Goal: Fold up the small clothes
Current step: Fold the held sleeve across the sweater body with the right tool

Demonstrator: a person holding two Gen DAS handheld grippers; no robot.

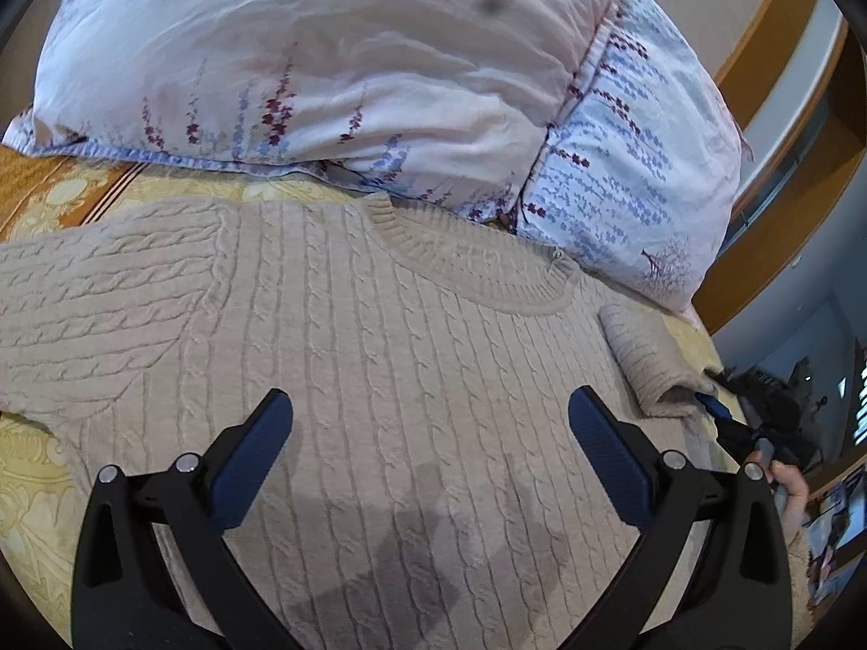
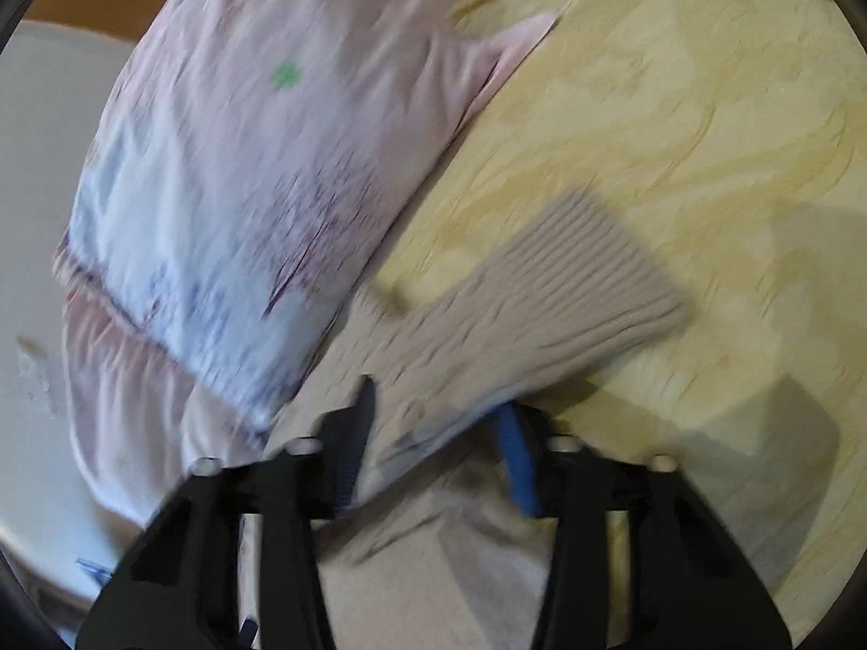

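The beige cable-knit sweater (image 1: 347, 336) lies face up on the bed (image 1: 32, 466), its collar just short of the floral pillow (image 1: 336, 65). To the left of the collar, one sleeve (image 1: 81, 292) stretches out flat. Below the collar, the left gripper (image 1: 431, 422) hovers over the chest panel, jaws spread wide and holding nothing. To the right of the collar, the other sleeve (image 2: 520, 319) is lifted by the right gripper (image 2: 439, 433), jaws closed narrow on the knit near its middle, the ribbed cuff (image 2: 612, 271) hanging free.

The thick knit could slip from that pinch mid-swing, or the sleeve could land crooked and drag the shoulder out of line, since nothing pins the body down.

The right wrist view is motion-blurred, the hem is cut off, and the grip depth is hard to judge.
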